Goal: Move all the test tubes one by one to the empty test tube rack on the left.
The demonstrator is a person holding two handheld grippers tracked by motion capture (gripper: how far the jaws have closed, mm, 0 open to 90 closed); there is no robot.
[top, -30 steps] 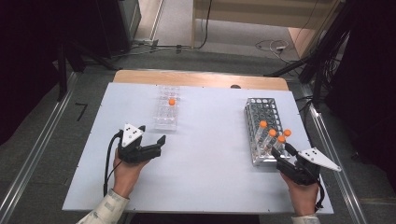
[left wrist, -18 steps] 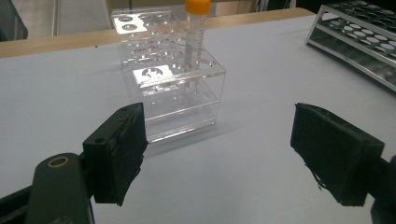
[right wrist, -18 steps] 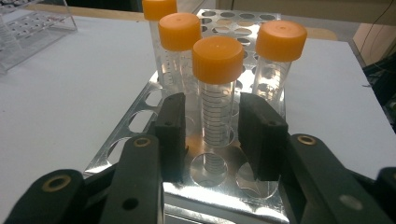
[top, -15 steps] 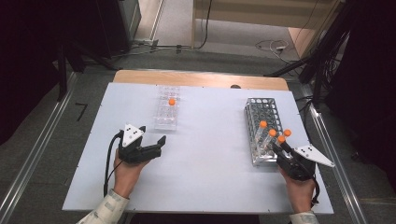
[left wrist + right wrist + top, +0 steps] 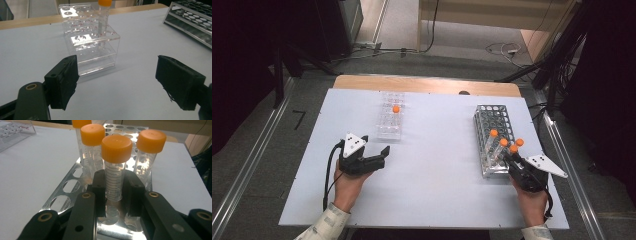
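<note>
A metal rack (image 5: 494, 117) at the right holds several clear tubes with orange caps. My right gripper (image 5: 511, 157) sits at its near end. In the right gripper view the right gripper (image 5: 114, 192) has its pads pressed on the nearest tube (image 5: 116, 157), which stands upright in the rack (image 5: 75, 177); the jaws have just been closing on it. Other tubes (image 5: 149, 147) stand close behind. My left gripper (image 5: 383, 156) rests open at the left. In the left gripper view the left gripper (image 5: 116, 82) is empty, with a clear acrylic rack (image 5: 92, 42) holding one tube (image 5: 104, 15) ahead.
The clear acrylic rack (image 5: 391, 125) stands at the table's middle back, with an orange cap (image 5: 396, 109) showing in it. A wooden strip (image 5: 427, 84) runs along the table's far edge. Bare white tabletop (image 5: 437, 165) lies between the two hands.
The right gripper's jaws closed onto the nearest tube in the metal rack, and that hand edged slightly toward the rack. The left hand and gripper stayed still.
</note>
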